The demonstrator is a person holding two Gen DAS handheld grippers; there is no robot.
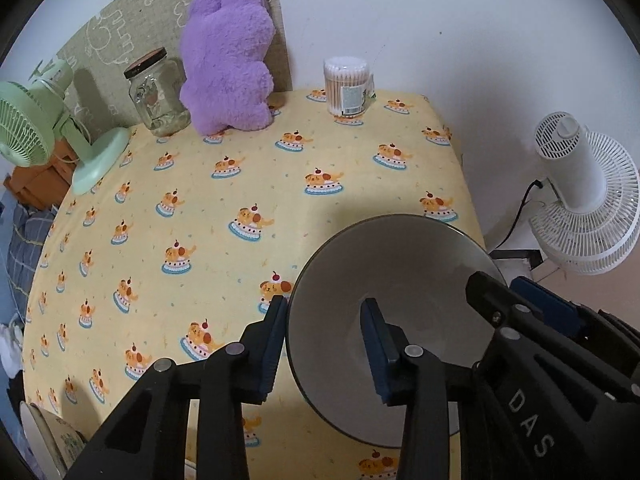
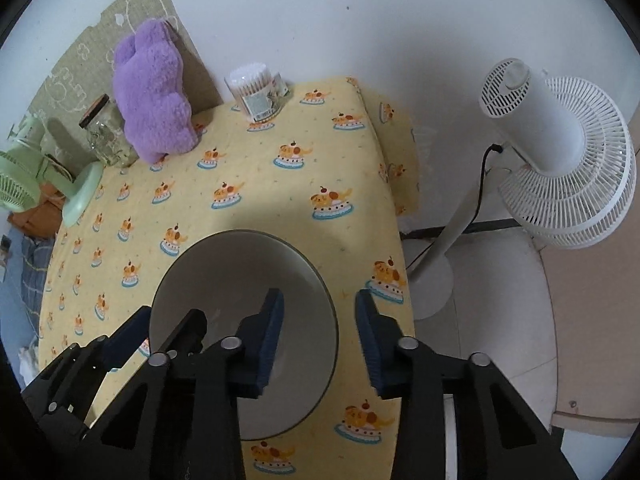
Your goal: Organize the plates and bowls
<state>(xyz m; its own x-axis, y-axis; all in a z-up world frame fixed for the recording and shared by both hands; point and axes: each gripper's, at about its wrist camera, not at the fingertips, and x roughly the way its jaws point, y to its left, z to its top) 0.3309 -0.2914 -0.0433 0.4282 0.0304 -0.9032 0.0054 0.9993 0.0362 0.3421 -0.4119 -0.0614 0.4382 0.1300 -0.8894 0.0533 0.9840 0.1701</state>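
One grey bowl (image 1: 400, 264) (image 2: 240, 264) stands on the yellow cake-print cloth (image 1: 240, 168) near the table's right edge. My left gripper (image 1: 324, 304) straddles the bowl's left rim, with the outer pad against the rim and the inner pad down inside the bowl. My right gripper (image 2: 318, 296) straddles the opposite rim the same way, one finger inside and one outside. In the left wrist view the right gripper (image 1: 502, 282) sits tight around that rim. Both sets of jaws are drawn in narrow on the bowl's wall.
At the back stand a purple plush toy (image 1: 228, 60), a glass jar (image 1: 158, 92), a cotton-swab tub (image 1: 347, 86) and a green desk fan (image 1: 36, 128). A pale patterned dish (image 1: 44, 436) shows at the front left. A white floor fan (image 2: 560, 152) stands right of the table edge.
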